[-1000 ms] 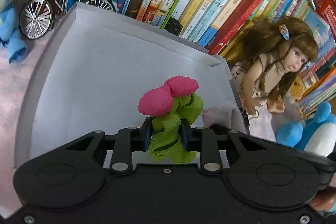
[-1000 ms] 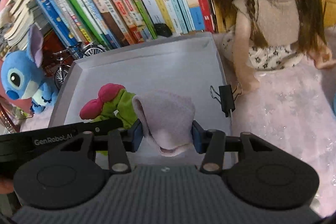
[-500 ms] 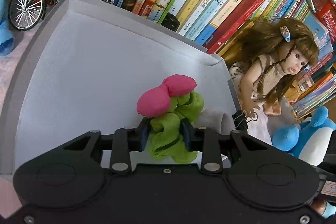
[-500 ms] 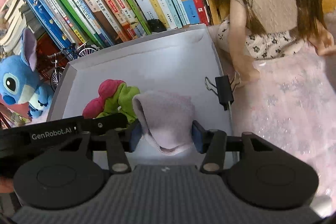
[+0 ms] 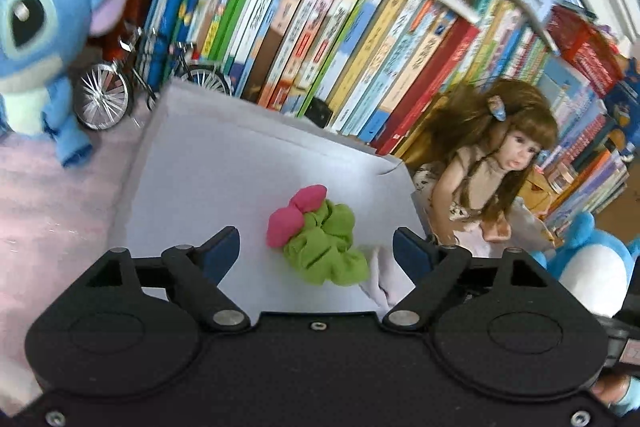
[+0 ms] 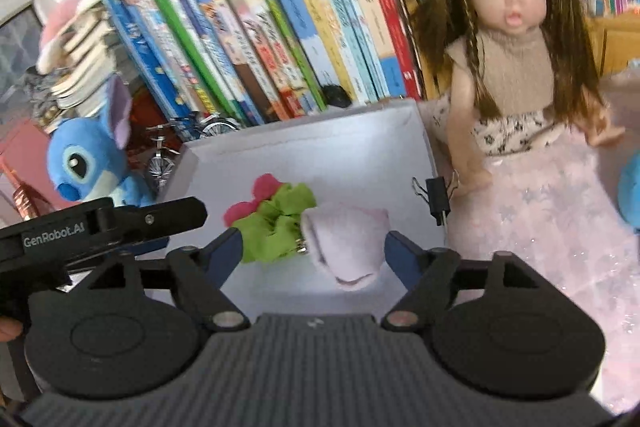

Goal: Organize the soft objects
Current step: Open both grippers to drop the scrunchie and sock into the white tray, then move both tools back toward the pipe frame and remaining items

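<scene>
I have both grippers spread wide: left gripper (image 5: 316,247) above the green scrunchie (image 5: 326,251), right gripper (image 6: 314,253) around the pale pink sock (image 6: 346,245), both lying in the grey tray (image 5: 224,163). Drop-off step looks done; next I'd lift clear and seek another soft item
</scene>
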Action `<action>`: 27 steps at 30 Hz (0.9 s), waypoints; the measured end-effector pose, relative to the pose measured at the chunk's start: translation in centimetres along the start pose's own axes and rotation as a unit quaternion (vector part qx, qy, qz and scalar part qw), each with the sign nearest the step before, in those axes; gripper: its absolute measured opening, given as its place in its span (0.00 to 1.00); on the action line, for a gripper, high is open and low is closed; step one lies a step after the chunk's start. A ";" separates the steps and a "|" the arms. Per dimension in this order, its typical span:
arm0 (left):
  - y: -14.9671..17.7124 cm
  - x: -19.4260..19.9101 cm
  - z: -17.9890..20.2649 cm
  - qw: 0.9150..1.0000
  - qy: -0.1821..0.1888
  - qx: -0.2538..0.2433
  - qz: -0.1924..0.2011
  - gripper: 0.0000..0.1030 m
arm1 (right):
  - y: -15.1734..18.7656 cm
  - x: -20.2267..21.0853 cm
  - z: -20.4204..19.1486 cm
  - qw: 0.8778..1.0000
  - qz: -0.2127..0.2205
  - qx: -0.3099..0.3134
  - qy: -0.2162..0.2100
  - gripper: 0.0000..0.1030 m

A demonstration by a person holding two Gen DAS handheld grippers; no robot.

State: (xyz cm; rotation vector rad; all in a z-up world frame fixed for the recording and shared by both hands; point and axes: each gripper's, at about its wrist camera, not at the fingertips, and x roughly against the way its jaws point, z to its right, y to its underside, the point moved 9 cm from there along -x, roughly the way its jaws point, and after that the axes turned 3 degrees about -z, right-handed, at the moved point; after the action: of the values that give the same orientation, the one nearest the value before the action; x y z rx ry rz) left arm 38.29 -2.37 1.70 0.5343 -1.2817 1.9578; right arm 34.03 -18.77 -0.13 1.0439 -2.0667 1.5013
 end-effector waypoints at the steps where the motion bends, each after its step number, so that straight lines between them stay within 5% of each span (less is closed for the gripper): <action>1: 0.2 0.9 0.1 1.000 -0.001 -0.007 0.006 0.84 | 0.2 0.7 -0.5 1.000 0.007 0.009 -0.003 0.86; 7: 2.7 6.4 -0.4 0.998 -0.028 -0.042 0.045 0.89 | 2.0 4.8 -1.8 0.999 0.040 0.030 -0.015 0.97; 19: 9.1 14.8 0.0 0.984 -0.042 -0.130 0.116 0.93 | 8.3 11.0 -3.6 0.992 0.098 0.076 -0.017 1.00; 27: 13.0 17.5 -0.3 0.982 -0.034 -0.130 0.135 0.95 | 11.6 13.9 -4.0 0.985 0.136 0.105 0.000 1.00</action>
State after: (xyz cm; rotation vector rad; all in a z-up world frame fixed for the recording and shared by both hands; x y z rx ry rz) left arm 17.10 0.77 5.55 0.3101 -1.6985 1.9562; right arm 15.85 -18.06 3.20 0.8563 -2.1558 1.8865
